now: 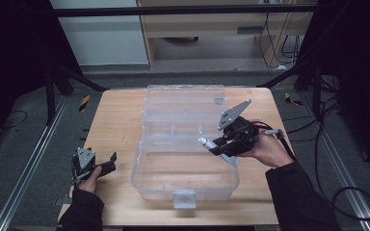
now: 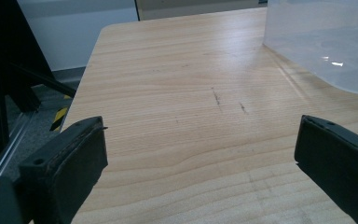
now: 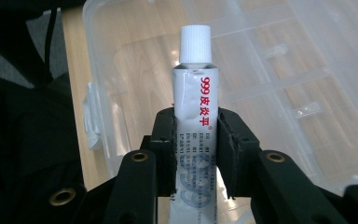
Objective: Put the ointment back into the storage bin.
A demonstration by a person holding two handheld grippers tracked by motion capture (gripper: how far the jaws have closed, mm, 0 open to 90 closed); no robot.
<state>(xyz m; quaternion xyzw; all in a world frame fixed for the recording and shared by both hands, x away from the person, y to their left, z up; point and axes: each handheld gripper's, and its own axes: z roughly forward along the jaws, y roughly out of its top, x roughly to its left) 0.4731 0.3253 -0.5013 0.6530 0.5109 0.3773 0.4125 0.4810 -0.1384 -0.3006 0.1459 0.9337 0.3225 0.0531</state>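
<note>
Pale wood table [image 1: 120, 125], dark room all around. Nearest, down at the front left corner: left gripper [image 1: 107, 166] resting low on the wood, jaws spread wide, nothing between them. Just right of that, clear plastic organizer box [image 1: 185, 166] lying open mid-table, lid flipped back toward the far edge. Over its right side: right gripper [image 3: 196, 156] clamped tight on a white ointment tube [image 3: 193, 116] with red lettering, ribbed white cap pointing out across the box. Beyond, grey floor and cables.
</note>
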